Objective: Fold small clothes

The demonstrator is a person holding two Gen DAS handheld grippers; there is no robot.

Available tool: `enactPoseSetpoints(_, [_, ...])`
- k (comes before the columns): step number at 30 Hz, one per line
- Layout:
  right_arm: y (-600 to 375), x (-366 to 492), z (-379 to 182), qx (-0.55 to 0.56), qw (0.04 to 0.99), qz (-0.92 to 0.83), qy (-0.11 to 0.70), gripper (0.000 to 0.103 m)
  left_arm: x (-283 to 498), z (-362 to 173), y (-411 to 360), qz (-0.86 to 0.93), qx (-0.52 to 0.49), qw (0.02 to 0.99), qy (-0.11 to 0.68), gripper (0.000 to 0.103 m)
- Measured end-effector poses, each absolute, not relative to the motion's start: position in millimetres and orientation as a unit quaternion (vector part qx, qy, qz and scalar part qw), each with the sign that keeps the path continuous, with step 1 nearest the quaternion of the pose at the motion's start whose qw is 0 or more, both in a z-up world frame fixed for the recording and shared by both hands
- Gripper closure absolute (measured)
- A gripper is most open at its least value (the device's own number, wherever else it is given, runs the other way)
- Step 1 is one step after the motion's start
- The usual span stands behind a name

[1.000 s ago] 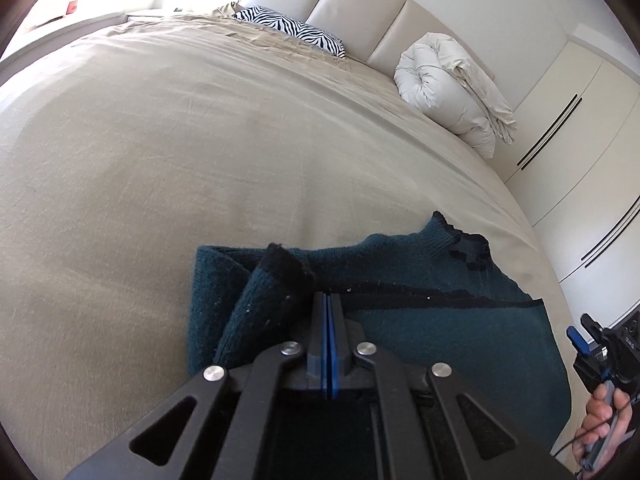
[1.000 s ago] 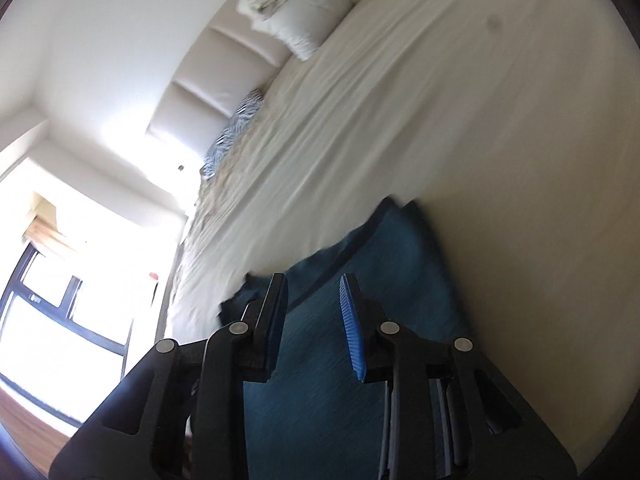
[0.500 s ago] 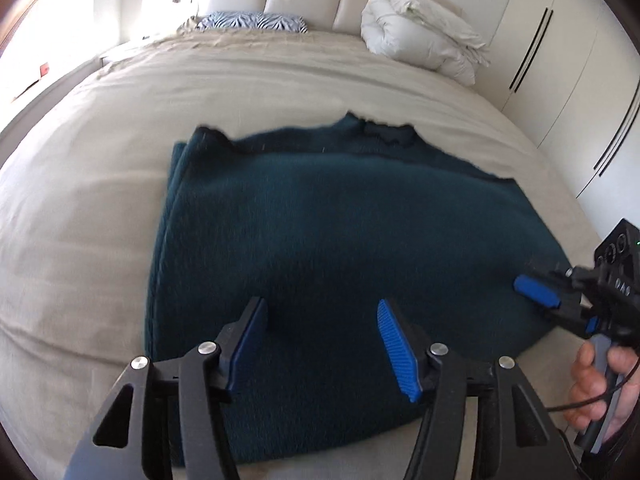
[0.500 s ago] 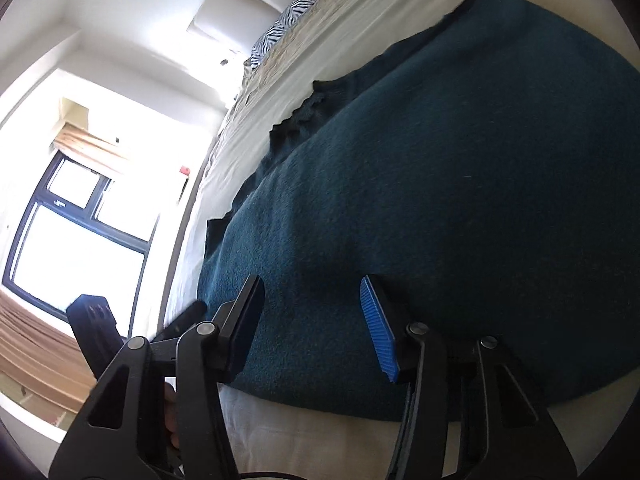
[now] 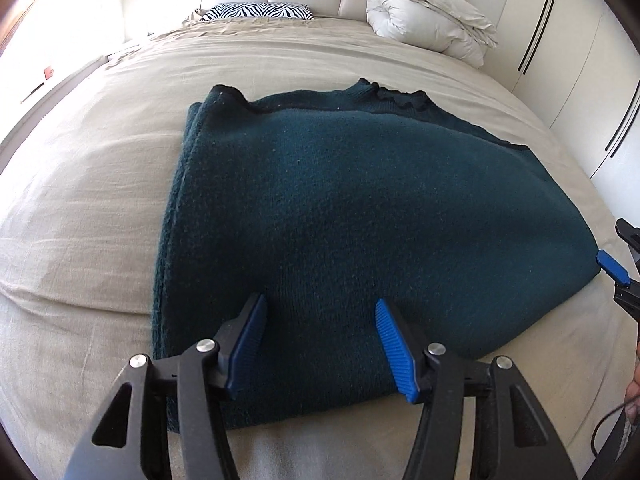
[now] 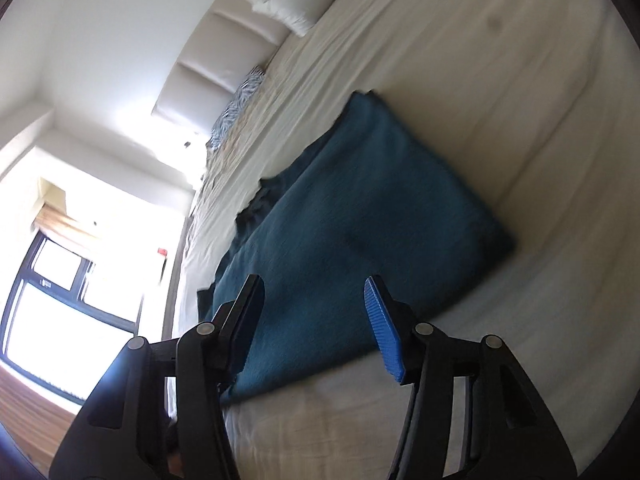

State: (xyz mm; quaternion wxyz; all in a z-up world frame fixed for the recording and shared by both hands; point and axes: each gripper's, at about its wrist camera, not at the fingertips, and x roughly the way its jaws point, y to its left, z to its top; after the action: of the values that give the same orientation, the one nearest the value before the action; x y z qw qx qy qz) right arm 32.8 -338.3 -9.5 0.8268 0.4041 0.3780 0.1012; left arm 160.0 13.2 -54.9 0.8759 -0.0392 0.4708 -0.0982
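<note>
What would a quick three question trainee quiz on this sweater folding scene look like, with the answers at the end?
1. True or false: the left gripper is shut on the teal sweater.
2. Multiple choice: What lies at the head of the bed, beside the zebra-print pillow? A) a rolled white duvet B) a laundry basket C) a stack of books
3. Fill in: in its own view the right gripper has both fingers spread, so it is ____.

Key: 1 false, it is open above the folded sweater. 2 A, the rolled white duvet. 3 open.
</note>
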Motion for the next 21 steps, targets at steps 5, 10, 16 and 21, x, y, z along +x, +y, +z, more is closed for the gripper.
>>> enactPoseSetpoints(5, [-270.9, 49.3, -14.4, 0.361, 0.816, 0.164, 0.421, 0.051, 158.3, -56.2, 15.4, -0.104, -0.04, 0.876, 0.47, 0.043])
enactPoseSetpoints(10, [-267.9, 56.9, -43.7, 0.357, 0.8, 0.137, 0.463, 0.052, 155.7, -55.9, 15.1, -0.106, -0.041, 0.877, 0.467, 0.043])
enactPoseSetpoints(16, [-332.1, 33.9, -49.0, 0.391, 0.809, 0.075, 0.433, 0.053, 152.5, -54.9, 16.3, -0.107, -0.044, 0.877, 0.466, 0.043])
enactPoseSetpoints(21, [-364.7, 16.8, -37.8, 0.396, 0.822, 0.016, 0.41, 0.053, 153.1, -53.8, 17.6, -0.108, -0.047, 0.876, 0.467, 0.043])
